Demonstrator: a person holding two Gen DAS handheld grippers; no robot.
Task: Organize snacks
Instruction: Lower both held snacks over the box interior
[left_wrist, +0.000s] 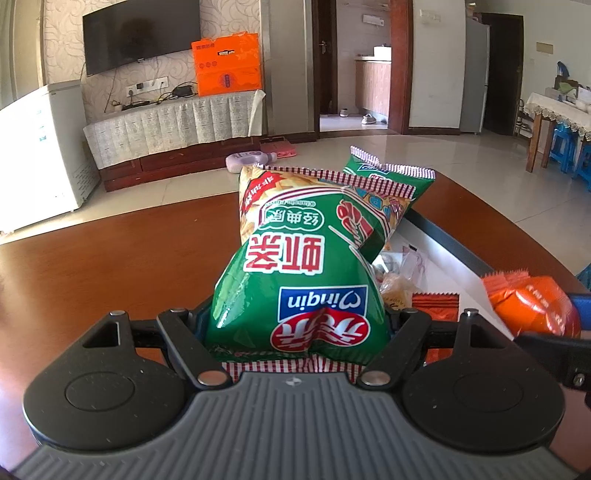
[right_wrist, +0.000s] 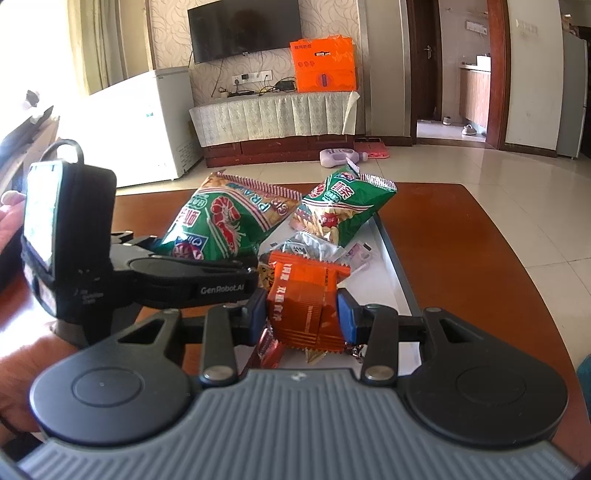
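My left gripper (left_wrist: 295, 325) is shut on a green prawn-cracker bag (left_wrist: 295, 258) and holds it above the table at the left edge of a white tray (left_wrist: 443, 240). The same bag (right_wrist: 229, 221) shows in the right wrist view, with the left gripper's body (right_wrist: 177, 277) under it. My right gripper (right_wrist: 301, 314) is shut on an orange snack packet (right_wrist: 303, 302) over the tray (right_wrist: 391, 273); it also shows in the left wrist view (left_wrist: 532, 306). A second green bag (right_wrist: 343, 210) lies in the tray at the far end.
Several small wrapped snacks (right_wrist: 317, 251) lie loose in the tray. The brown wooden table (right_wrist: 461, 251) extends on both sides. Beyond it are tiled floor, a purple bottle (right_wrist: 340, 157) on the floor, a TV cabinet and a white freezer (right_wrist: 147, 122).
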